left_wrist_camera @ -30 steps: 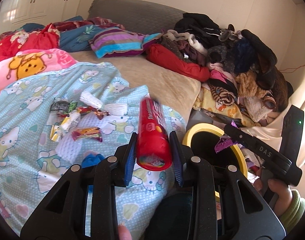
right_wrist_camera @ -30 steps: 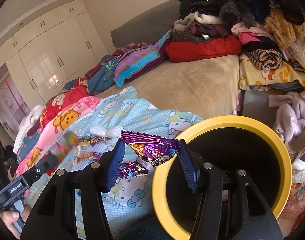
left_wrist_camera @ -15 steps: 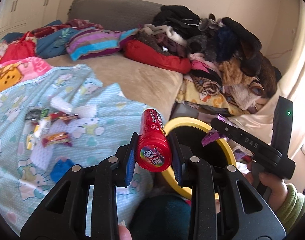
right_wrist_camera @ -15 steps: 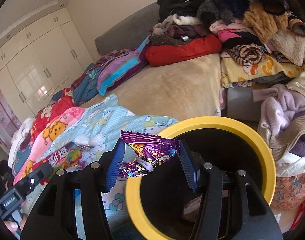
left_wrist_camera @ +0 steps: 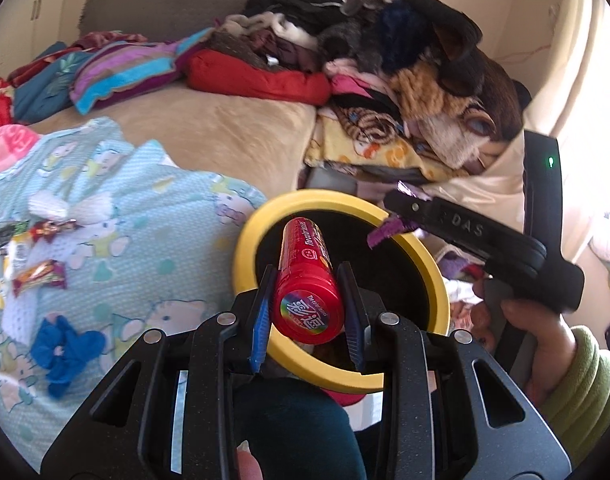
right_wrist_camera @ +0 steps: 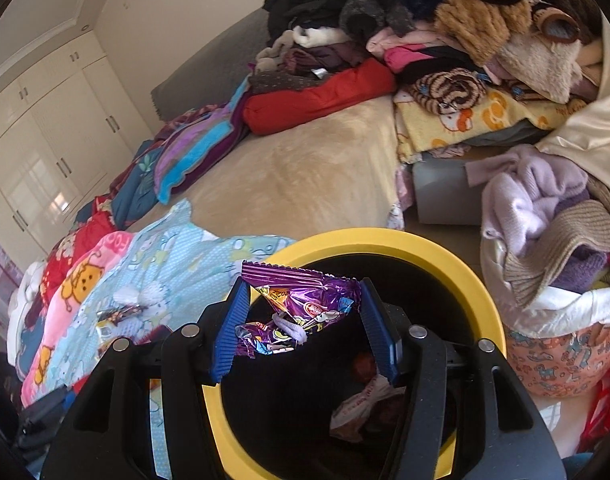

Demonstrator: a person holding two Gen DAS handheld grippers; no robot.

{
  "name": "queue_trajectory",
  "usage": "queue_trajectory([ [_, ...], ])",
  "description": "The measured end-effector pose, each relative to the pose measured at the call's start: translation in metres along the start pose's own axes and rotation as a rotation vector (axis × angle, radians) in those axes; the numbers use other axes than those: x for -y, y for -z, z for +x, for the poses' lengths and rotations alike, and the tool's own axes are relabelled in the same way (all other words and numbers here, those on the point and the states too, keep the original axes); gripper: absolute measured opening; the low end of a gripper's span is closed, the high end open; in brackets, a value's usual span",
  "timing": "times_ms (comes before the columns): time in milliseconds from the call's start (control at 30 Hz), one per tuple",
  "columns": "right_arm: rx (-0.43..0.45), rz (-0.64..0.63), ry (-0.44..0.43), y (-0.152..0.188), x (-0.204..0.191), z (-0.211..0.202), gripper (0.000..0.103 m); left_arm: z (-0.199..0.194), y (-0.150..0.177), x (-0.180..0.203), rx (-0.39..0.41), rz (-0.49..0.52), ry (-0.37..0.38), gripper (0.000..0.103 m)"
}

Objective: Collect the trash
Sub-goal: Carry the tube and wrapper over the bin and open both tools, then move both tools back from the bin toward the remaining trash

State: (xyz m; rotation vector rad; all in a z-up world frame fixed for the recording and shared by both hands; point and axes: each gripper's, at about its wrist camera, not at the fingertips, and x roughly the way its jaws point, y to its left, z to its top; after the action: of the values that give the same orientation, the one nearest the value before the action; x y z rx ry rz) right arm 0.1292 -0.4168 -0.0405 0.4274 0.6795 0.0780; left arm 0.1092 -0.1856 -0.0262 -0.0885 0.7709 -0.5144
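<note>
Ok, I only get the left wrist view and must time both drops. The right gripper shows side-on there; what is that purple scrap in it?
Observer: A purple snack wrapper, spanning the right gripper between its blue pads.
Operator: Is it over the bin?
Observer: Yes, in the right wrist view it hangs over the yellow-rimmed bin, near the rim's left side.
Operator: Anything in the bin already?
Observer: Yes, a crumpled white wrapper lies at the bottom, with something dark red beside it.
</note>
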Motion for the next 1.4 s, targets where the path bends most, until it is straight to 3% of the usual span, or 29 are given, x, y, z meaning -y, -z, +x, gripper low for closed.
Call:
queue_trajectory([
  [100,-0.007,0.022,0.004,-0.001,0.009,0.001,0.056,0.011,0.0,0.007,-0.016,0.007,0.016,0.024],
  [167,-0.016,0.049,-0.013,-0.002,0.017,0.002,0.064,0.02,-0.001,0.01,-0.028,0.009,0.039,0.026],
  [200,-0.019,0.056,-0.017,-0.002,0.018,0.002,0.065,0.025,-0.002,0.01,-0.043,-0.001,0.04,0.032],
  [267,-0.021,0.061,0.003,-0.001,0.022,0.002,0.072,0.028,-0.003,0.005,-0.047,-0.033,0.047,0.073],
  [467,-0.03,0.042,0.017,0.004,0.018,0.004,0.076,0.014,-0.001,-0.013,-0.001,-0.075,-0.044,0.089],
  [1400,-0.052,-0.189,-0.147,0.026,-0.084,-0.004,0.077,-0.063,-0.007,-0.092,0.179,-0.206,-0.253,0.09],
])
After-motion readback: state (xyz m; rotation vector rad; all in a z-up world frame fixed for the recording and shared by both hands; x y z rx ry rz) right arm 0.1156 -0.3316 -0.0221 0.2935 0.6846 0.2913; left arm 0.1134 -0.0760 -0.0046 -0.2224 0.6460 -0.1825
